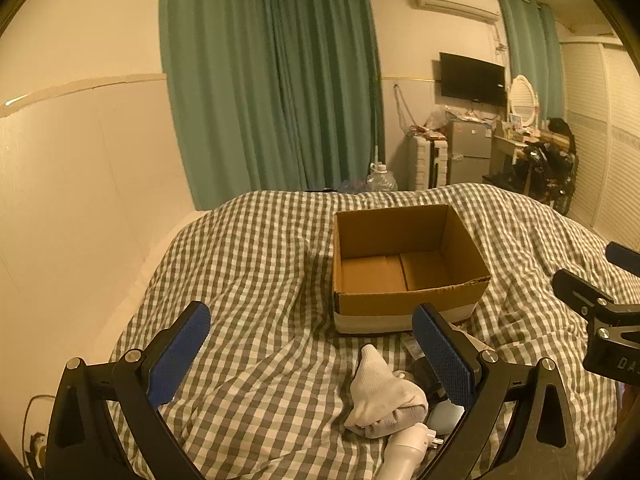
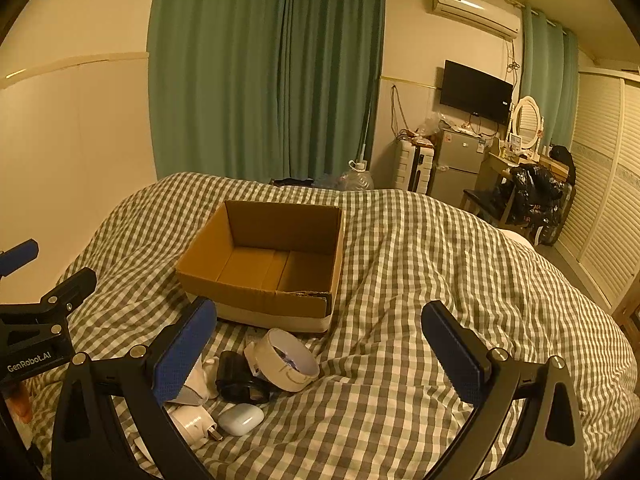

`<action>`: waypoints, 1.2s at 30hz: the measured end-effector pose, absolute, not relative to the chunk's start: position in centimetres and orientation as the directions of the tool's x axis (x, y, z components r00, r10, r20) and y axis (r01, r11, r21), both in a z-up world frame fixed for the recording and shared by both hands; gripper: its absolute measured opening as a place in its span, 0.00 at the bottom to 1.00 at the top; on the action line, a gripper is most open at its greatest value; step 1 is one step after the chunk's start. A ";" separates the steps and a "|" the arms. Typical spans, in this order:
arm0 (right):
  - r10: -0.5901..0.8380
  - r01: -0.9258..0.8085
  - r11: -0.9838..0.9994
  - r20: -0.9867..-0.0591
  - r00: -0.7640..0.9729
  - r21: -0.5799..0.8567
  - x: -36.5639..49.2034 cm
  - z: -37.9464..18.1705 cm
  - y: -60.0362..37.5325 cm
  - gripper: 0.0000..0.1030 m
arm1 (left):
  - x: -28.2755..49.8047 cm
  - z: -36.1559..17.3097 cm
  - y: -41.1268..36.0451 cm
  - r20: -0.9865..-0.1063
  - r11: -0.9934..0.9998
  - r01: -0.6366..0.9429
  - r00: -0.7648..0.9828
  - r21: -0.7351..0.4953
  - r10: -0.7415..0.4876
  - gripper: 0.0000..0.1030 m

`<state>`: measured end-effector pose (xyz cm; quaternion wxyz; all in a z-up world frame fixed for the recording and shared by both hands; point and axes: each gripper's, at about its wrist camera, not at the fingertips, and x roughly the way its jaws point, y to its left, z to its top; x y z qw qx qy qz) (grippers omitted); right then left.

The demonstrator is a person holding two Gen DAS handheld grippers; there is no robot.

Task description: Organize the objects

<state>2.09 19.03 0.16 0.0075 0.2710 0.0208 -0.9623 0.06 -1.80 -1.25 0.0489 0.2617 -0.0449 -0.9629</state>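
Note:
An open, empty cardboard box (image 1: 404, 268) (image 2: 266, 264) sits on the checked bed cover. Just in front of it lies a small pile: a white sock (image 1: 384, 394), a roll of tape (image 2: 286, 360), a black object (image 2: 236, 378), a white earbud case (image 2: 241, 419) and a white plug adapter (image 1: 406, 446) (image 2: 192, 426). My left gripper (image 1: 316, 356) hovers open above the cover, its right finger over the pile. My right gripper (image 2: 320, 354) is open too, with its left finger over the pile. Each gripper shows at the edge of the other's view.
The checked bed cover (image 1: 256, 280) (image 2: 420, 280) is rumpled, with a ridge left of the box. A wall runs along the bed's left side. Green curtains (image 1: 272, 88), a small fridge (image 1: 470, 152), a suitcase and a cluttered dressing table (image 2: 524, 160) stand beyond the bed.

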 end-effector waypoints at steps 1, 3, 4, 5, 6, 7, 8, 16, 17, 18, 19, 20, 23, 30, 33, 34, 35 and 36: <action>-0.003 0.026 -0.999 -0.523 -0.853 -0.037 2.1 0.1 19.0 1.00 | 0.1 -1.2 -1.7 -0.499 -0.991 0.070 -0.858 0.115 -0.119 1.00; -0.003 0.027 -0.999 -0.524 -0.852 -0.038 2.0 0.1 19.0 1.00 | 0.1 -1.3 -1.6 -0.499 -0.991 0.064 -0.859 0.114 -0.113 1.00; -0.001 0.025 -0.999 -0.524 -0.852 -0.039 2.0 0.0 19.0 1.00 | 0.0 -1.3 -1.6 -0.502 -0.992 0.059 -0.858 0.110 -0.107 1.00; 0.005 0.022 -0.999 -0.525 -0.851 -0.044 2.0 0.0 18.9 1.00 | 0.0 -1.3 -1.6 -0.505 -0.993 0.054 -0.857 0.106 -0.101 1.00; 0.014 0.018 -0.998 -0.525 -0.851 -0.054 2.0 0.0 18.9 1.00 | 0.0 -1.3 -1.7 -0.508 -0.994 0.048 -0.856 0.099 -0.092 1.00; 0.024 0.012 -0.998 -0.525 -0.851 -0.066 2.0 0.0 18.8 1.00 | 0.0 -1.3 -1.6 -0.510 -0.994 0.046 -0.856 0.095 -0.088 1.00; 0.029 0.010 -0.997 -0.526 -0.850 -0.071 1.9 -0.1 18.7 1.00 | -0.1 -1.3 -1.6 -0.510 -0.995 0.046 -0.855 0.094 -0.087 1.00; 0.023 -0.002 -0.999 -0.543 -0.840 -0.039 1.6 -0.4 19.6 1.00 | -0.2 -1.4 -2.2 -0.524 -0.995 0.063 -0.847 0.073 -0.092 1.00; 0.025 -0.003 -0.999 -0.542 -0.840 -0.042 1.6 -0.5 19.6 1.00 | -0.2 -1.4 -2.2 -0.527 -0.996 0.060 -0.845 0.072 -0.089 1.00; 0.024 -0.001 -0.999 -0.542 -0.840 -0.042 1.6 -0.5 19.6 1.00 | -0.2 -1.5 -2.2 -0.530 -0.996 0.058 -0.843 0.074 -0.088 1.00; 0.020 0.002 -0.999 -0.543 -0.840 -0.039 1.5 -0.5 19.7 1.00 | -0.2 -1.6 -2.1 -0.531 -0.995 0.056 -0.843 0.078 -0.089 1.00; 0.015 0.004 -0.999 -0.544 -0.839 -0.034 1.5 -0.5 19.7 1.00 | -0.2 -1.6 -2.1 -0.531 -0.995 0.055 -0.843 0.083 -0.091 1.00; 0.002 0.016 -1.000 -0.545 -0.838 -0.027 1.4 -0.6 19.6 1.00 | -0.2 -1.7 -1.9 -0.534 -0.995 0.051 -0.841 0.090 -0.091 1.00; -0.004 0.022 -0.999 -0.549 -0.836 -0.026 1.3 -1.0 19.4 1.00 | -0.2 -1.6 -2.8 -0.529 -0.999 0.045 -0.848 0.013 -0.045 1.00; -0.006 0.025 -0.999 -0.552 -0.834 -0.026 1.3 -1.0 19.4 1.00 | -0.4 -1.9 -2.8 -0.535 -0.999 0.039 -0.844 0.008 -0.037 1.00; -0.009 0.027 -0.999 -0.554 -0.832 -0.024 1.3 -1.0 19.4 1.00 | -0.4 -2.0 -2.8 -0.538 -0.999 0.038 -0.842 0.015 -0.040 1.00; -0.010 0.028 -0.999 -0.555 -0.832 -0.025 1.3 -1.1 19.3 1.00 | -0.5 -2.1 -2.6 -0.543 -0.999 0.038 -0.838 0.026 -0.046 1.00; -0.009 0.028 -0.999 -0.557 -0.831 -0.026 1.3 -1.2 19.3 1.00 | -0.6 -2.2 -2.5 -0.548 -0.999 0.037 -0.835 0.038 -0.052 1.00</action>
